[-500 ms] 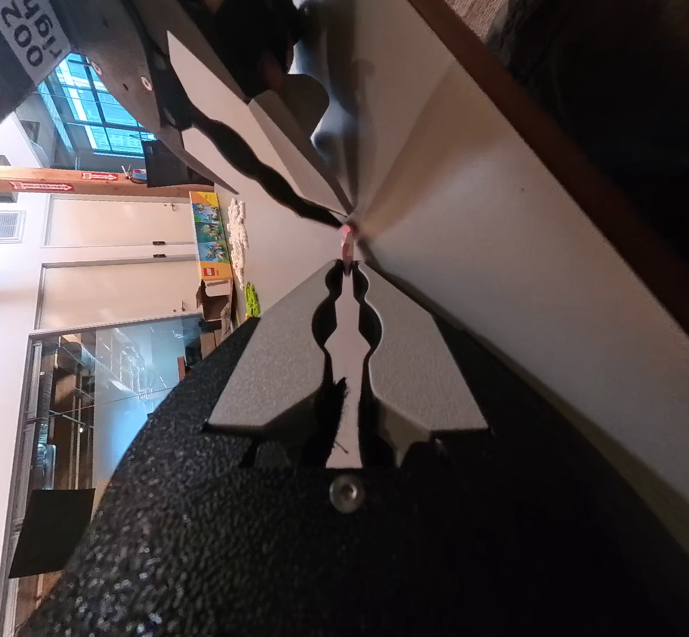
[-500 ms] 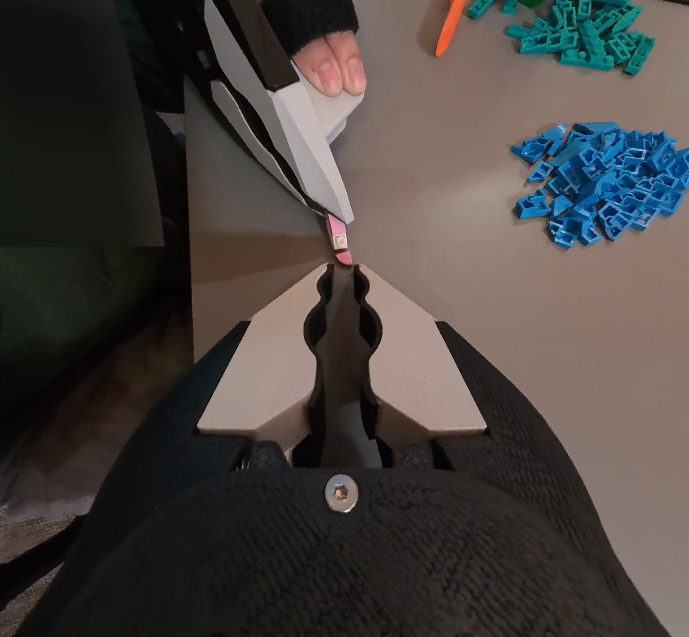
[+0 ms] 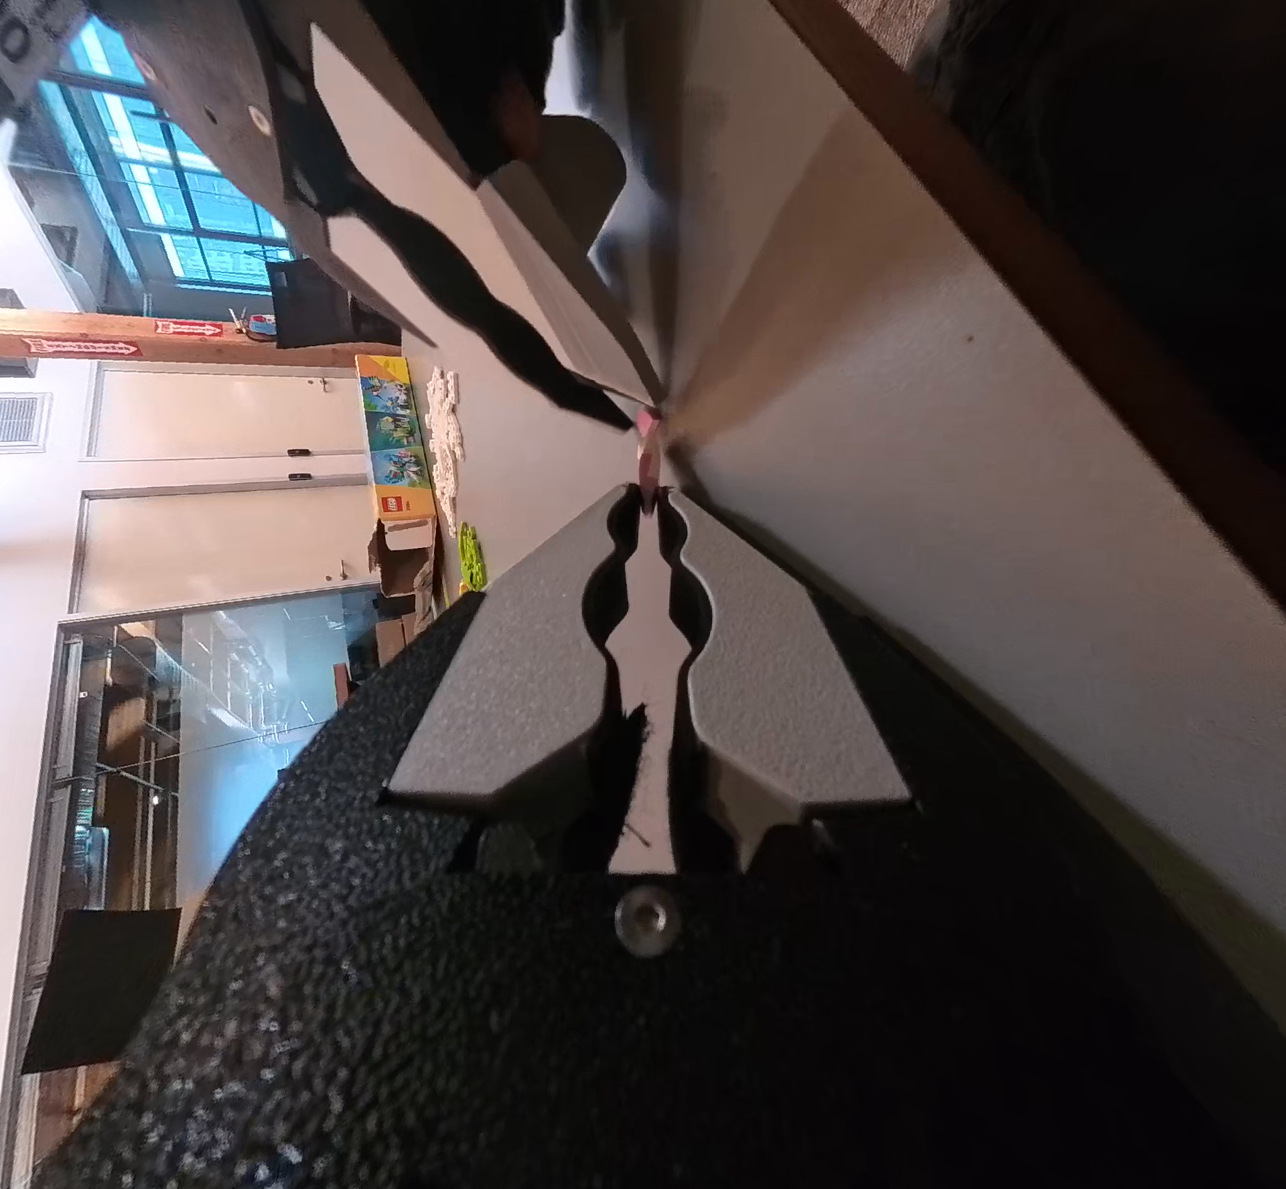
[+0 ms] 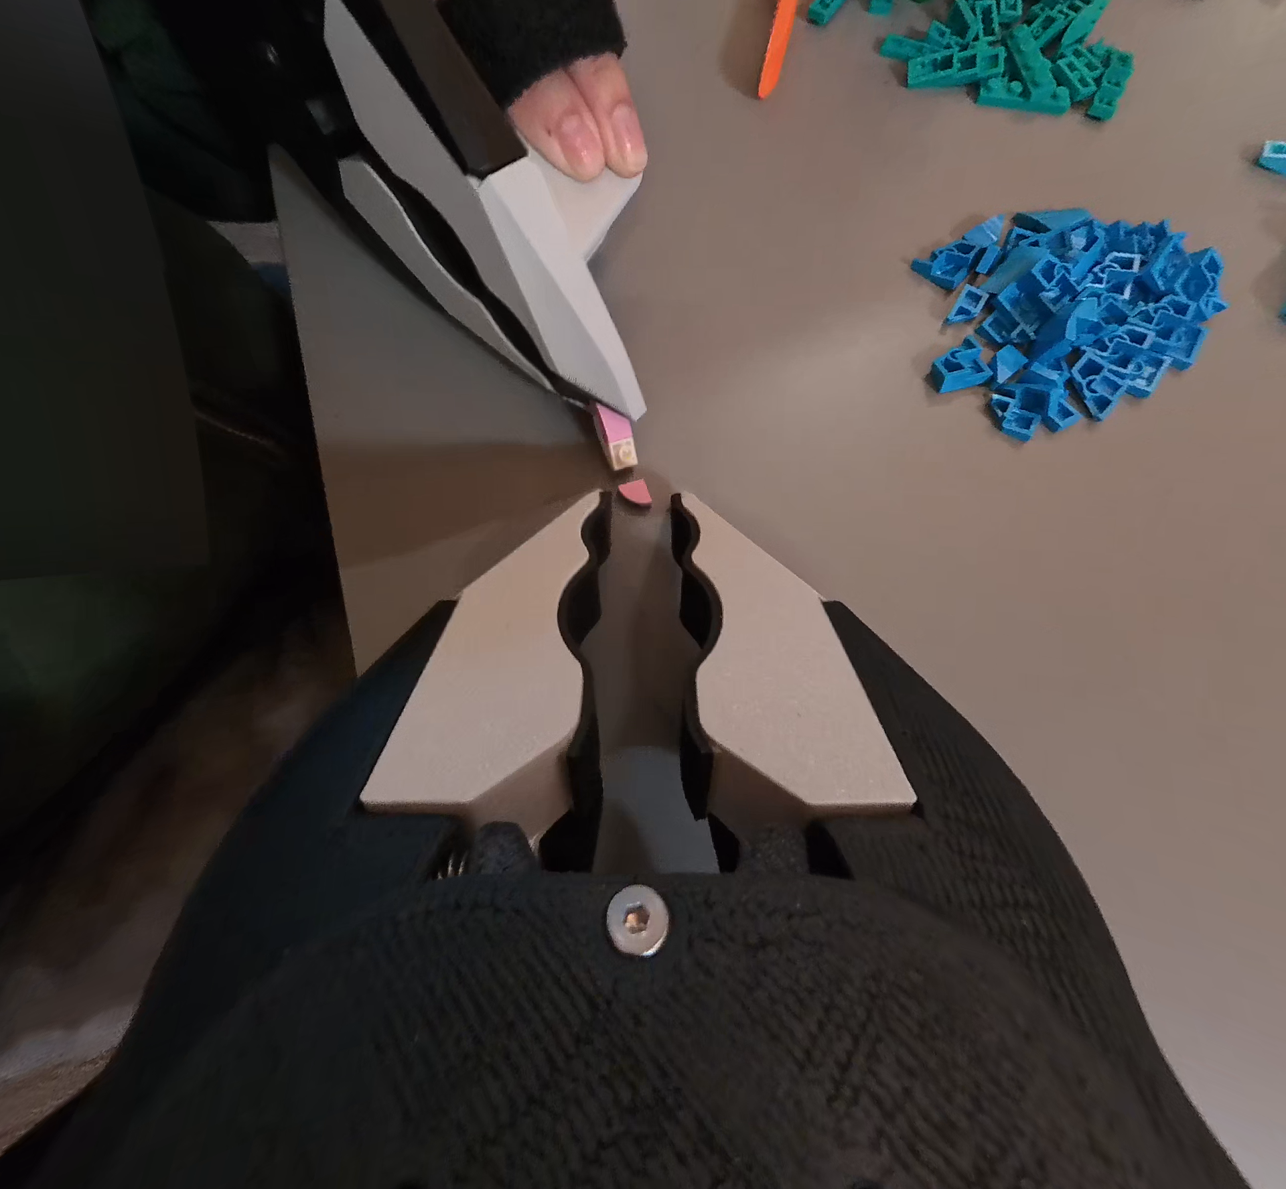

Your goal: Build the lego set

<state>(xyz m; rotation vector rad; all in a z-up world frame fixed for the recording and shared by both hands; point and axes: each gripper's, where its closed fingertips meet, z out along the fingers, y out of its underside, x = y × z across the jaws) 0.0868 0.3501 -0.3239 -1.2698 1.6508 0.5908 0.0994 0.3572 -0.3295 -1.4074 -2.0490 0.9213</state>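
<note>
At the bench's near left edge, the left gripper [image 4: 612, 414] is clamped on a small pink plastic brick [image 4: 615, 437]; the right gripper [image 4: 640, 500], narrowly apart, brackets its pink tip, presumably to transfer it.

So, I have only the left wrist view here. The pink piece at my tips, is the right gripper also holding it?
Observer: It seems not. The right gripper has its jaws apart, and a dark pink piece sits in the gap without filling it.
Operator: And what do I hold with the left one?
Observer: The left gripper is shut on a light pink piece with a pale studded end.
Operator: Where are spare bricks?
Observer: A blue pile lies on the table, to the right of the tips.
</note>
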